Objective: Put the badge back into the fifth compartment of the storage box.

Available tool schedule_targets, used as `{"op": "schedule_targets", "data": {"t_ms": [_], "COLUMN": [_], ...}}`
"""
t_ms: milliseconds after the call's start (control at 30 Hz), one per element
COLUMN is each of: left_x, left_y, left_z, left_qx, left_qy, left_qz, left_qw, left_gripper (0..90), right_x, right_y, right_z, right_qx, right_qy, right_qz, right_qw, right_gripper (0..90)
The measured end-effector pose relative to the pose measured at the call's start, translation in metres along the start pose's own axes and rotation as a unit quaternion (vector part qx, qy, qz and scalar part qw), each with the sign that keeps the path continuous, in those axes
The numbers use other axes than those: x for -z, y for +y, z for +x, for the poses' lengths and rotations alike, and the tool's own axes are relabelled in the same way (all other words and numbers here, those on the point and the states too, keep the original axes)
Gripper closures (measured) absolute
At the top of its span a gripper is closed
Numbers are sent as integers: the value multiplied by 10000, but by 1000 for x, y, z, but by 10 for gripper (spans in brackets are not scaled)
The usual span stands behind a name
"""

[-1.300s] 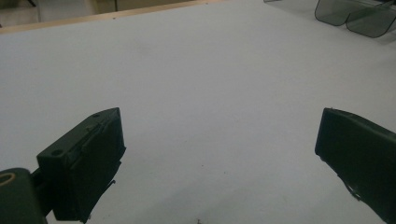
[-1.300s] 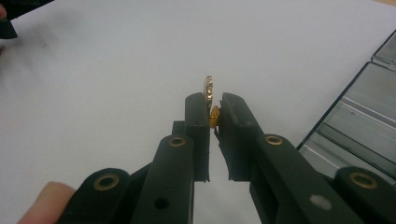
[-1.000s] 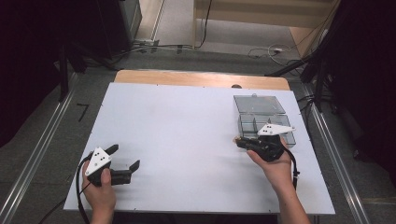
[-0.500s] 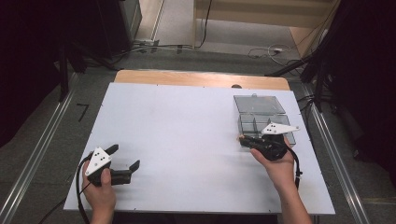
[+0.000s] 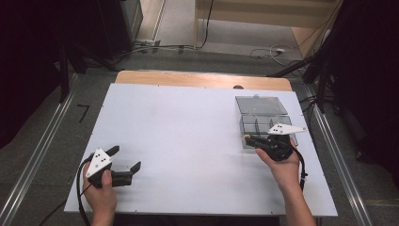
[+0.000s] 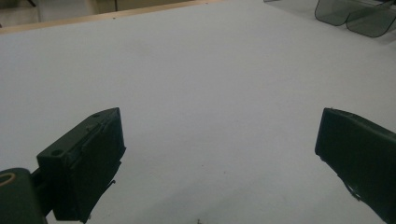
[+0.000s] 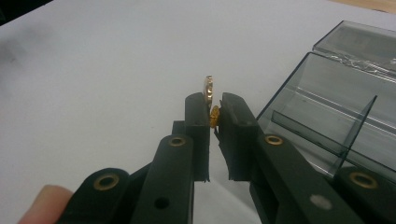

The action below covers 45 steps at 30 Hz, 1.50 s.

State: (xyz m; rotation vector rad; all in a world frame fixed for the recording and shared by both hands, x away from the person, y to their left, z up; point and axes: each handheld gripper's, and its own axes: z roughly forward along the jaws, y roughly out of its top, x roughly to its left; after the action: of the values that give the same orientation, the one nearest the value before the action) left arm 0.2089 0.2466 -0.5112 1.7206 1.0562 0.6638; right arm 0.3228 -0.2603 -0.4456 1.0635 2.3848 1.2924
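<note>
Right claw [image 5: 248, 139]: held in the person's right hand [image 5: 281, 165] at the right side of the table [image 5: 188, 122], pointing toward the table's left. In the right gripper view the right claw [image 7: 214, 112] has its jaws drawn together and clamped on a small gold-coloured metal piece [image 7: 209, 88]; the upper end of that piece stands above the jaw tips, the rest sits between the pads. Its exact kind is too small to tell. In the high view the piece [image 5: 245, 137] shows as a pale speck at the jaw tips, just off the near left corner of the box.

Clear plastic compartment box [image 5: 256, 123]: smoky transparent, on the right half of the table, lid [image 5: 261, 104] folded open and lying flat on the far side. Inner dividers [image 7: 322, 135] split the tray into several cells. In the right gripper view the box [image 7: 327, 102] lies just right of the clamped jaws, apart from them.

Left claw [image 5: 127, 162]: held in the person's left hand [image 5: 99, 190] near the table's front left corner, well apart from the box. Jaws stand wide apart with nothing between them; in the left gripper view the left claw [image 6: 219, 154] spans bare white tabletop.

Table: white top, wooden edge [image 5: 202, 79] along the far side.
</note>
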Motion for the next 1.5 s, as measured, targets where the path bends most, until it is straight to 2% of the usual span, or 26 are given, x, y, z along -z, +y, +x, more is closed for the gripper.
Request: {"op": "schedule_targets", "data": {"t_ms": [500,1500], "left_x": [0,0], "left_y": [0,0], "left_z": [0,0], "left_qx": [-1,-1], "left_qy": [-2,-8], "left_qz": [11,12], "left_qw": [10000,10000], "left_gripper": [20,20], "right_x": [5,10], "right_y": [-4,-16], "right_z": [-11,-35], "right_qx": [-138,-485], "right_qy": [-111,-523], "right_qz": [-8,-52], "right_qw": [9998,9974], "right_gripper": [800,799]}}
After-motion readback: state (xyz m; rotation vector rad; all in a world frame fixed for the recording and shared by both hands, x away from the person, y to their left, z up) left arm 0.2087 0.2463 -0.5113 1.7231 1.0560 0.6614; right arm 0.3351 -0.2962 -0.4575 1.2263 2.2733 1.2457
